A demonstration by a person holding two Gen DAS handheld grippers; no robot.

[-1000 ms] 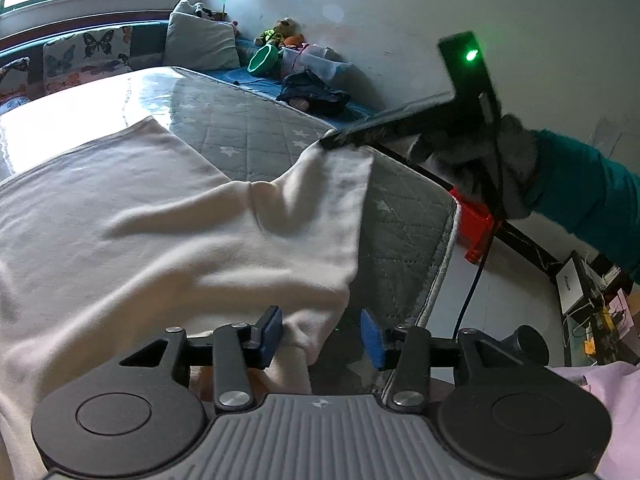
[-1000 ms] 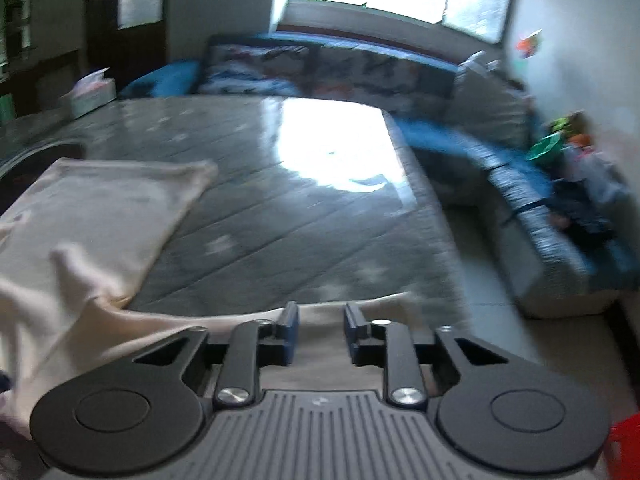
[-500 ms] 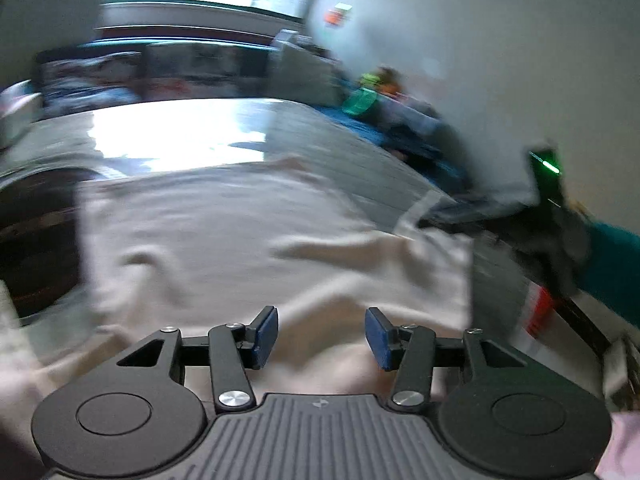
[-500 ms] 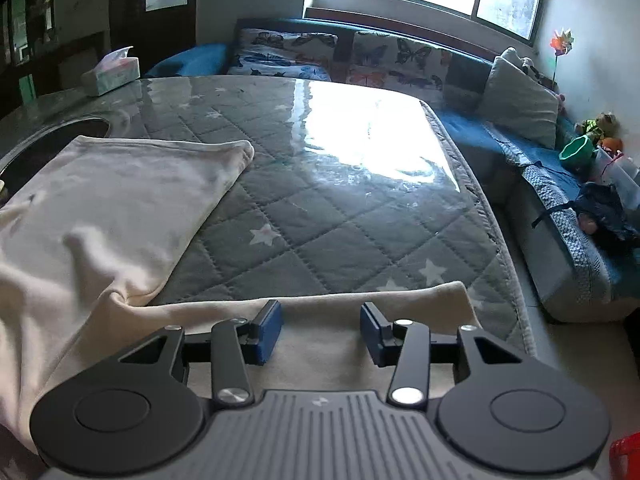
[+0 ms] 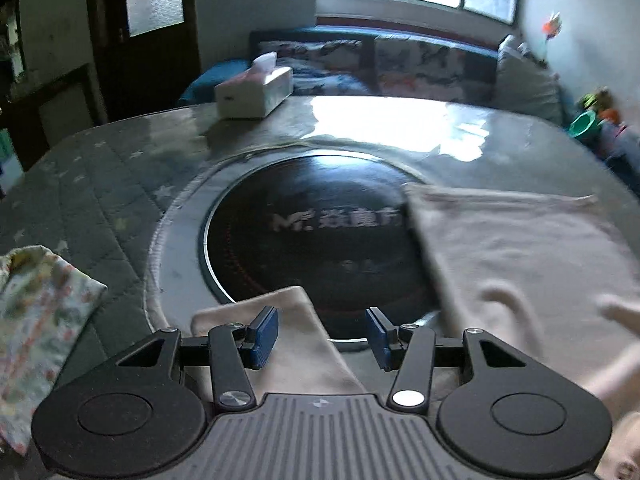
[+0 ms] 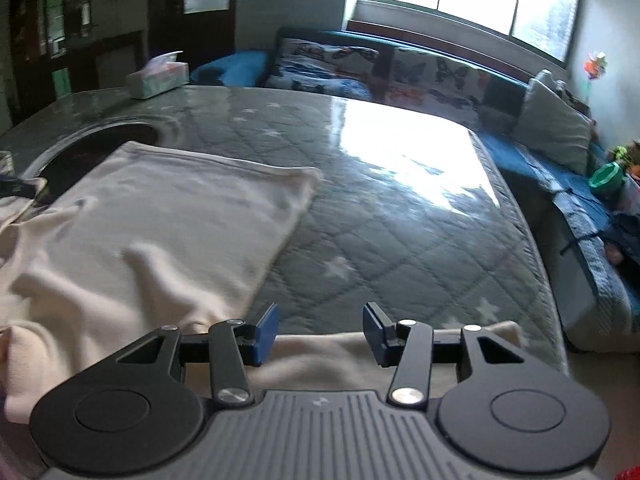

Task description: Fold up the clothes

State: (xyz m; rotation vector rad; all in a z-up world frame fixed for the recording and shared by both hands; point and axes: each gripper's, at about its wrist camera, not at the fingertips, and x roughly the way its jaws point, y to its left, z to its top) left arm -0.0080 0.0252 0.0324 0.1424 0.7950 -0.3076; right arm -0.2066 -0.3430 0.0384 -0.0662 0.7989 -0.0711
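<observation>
A cream garment [image 6: 168, 216] lies spread on the grey quilted table cover [image 6: 400, 240], its body on the left in the right wrist view. One cream sleeve [image 6: 320, 352] lies flat across the near edge, under my right gripper [image 6: 320, 328]. Those jaws are opening and nothing is pinched between the blue pads. In the left wrist view the garment [image 5: 520, 264] fills the right side. A cream sleeve end [image 5: 288, 332] lies beneath my left gripper [image 5: 320, 330], which stands open above it without touching.
A round black glass plate [image 5: 312, 232] is set into the table, partly covered by the garment. A floral cloth [image 5: 36, 312] lies at the left. A tissue box [image 5: 254, 92] stands at the far side. The table's right edge [image 6: 536, 264] drops toward a sofa [image 6: 580, 208].
The left view swung left, from the garment's right side to the black plate and a sleeve end. My right jaws spread wider and drew back a little; the sleeve rests flat.
</observation>
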